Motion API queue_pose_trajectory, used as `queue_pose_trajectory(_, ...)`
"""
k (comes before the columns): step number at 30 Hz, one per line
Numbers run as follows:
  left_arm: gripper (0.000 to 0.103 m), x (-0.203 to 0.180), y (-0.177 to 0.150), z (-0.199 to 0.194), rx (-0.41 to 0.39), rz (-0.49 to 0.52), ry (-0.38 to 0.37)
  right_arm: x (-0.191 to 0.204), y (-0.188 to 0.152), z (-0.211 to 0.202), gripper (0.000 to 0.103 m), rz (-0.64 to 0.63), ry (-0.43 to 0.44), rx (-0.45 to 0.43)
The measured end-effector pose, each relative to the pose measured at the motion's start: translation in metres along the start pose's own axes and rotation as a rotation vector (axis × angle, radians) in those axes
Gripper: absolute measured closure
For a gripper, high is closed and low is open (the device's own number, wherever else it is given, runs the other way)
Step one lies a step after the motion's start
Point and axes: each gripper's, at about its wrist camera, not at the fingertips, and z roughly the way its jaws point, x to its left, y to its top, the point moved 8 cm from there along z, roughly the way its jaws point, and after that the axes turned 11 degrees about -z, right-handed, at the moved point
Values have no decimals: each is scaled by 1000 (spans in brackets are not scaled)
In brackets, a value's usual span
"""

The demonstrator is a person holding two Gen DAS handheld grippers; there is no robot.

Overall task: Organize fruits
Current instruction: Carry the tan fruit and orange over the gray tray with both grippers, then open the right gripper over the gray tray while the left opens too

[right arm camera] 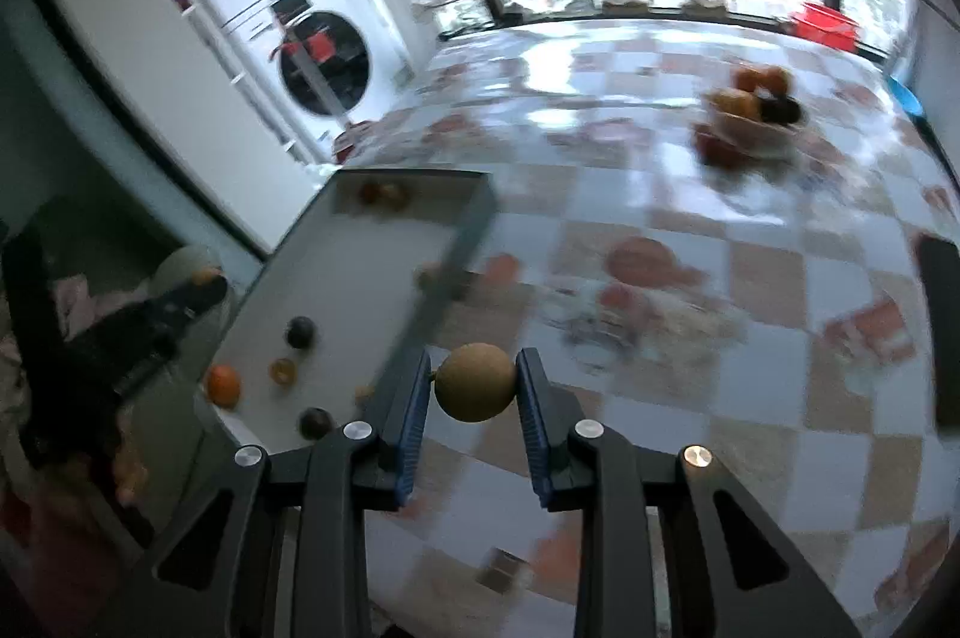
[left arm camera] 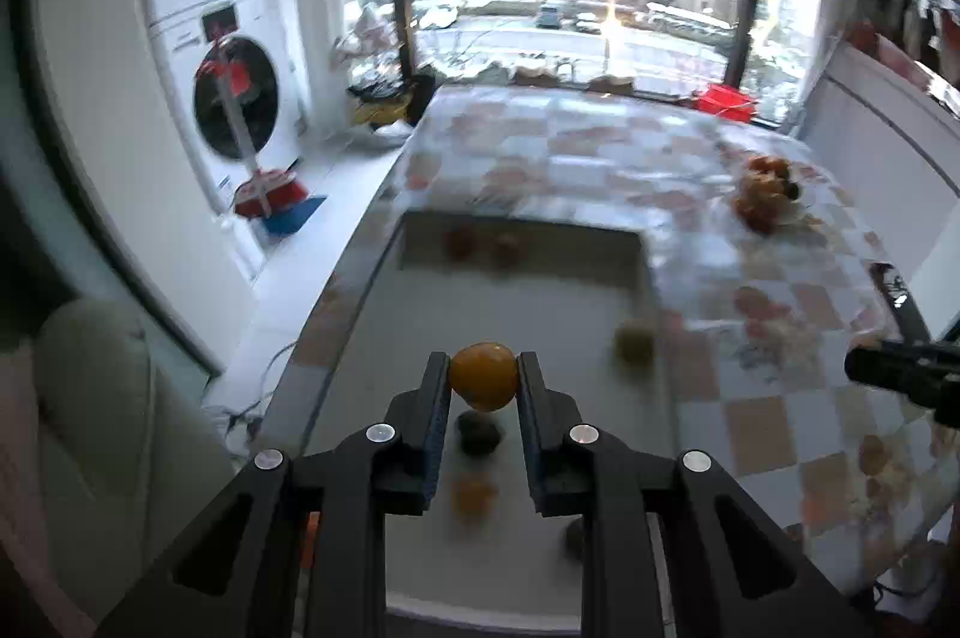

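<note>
My left gripper (left arm camera: 483, 374) is shut on an orange-yellow fruit (left arm camera: 483, 375) and holds it above a white tray (left arm camera: 540, 278). The tray holds several small fruits, among them a dark one (left arm camera: 478, 433), a green one (left arm camera: 633, 343) and two reddish ones (left arm camera: 483, 245) at its far end. My right gripper (right arm camera: 474, 381) is shut on a round tan fruit (right arm camera: 475, 382) above the checkered tablecloth, just right of the tray (right arm camera: 360, 266). A bowl of mixed fruits (right arm camera: 753, 110) stands at the far right of the table; it also shows in the left wrist view (left arm camera: 765, 194).
The table has a checkered cloth (left arm camera: 768, 416). A dark phone (right arm camera: 942, 332) lies at its right edge. A red box (right arm camera: 822, 23) sits by the window. Stacked washing machines (left arm camera: 234, 98) stand to the left, beyond the table's left edge.
</note>
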Motion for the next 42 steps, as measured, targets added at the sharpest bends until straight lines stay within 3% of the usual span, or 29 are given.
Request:
queue_pose_trajectory(11,80,1,-28,39,54,-29,25,64,17,65,71,-108,34,102)
queue_pose_trajectory(20,80,4,-37,60,86,-27,33,69,15,91,71,-121,26,143)
queue_pose_trajectory(42,80,2,-36,63,80,-10,44,75,11,117,71,-154,23,180)
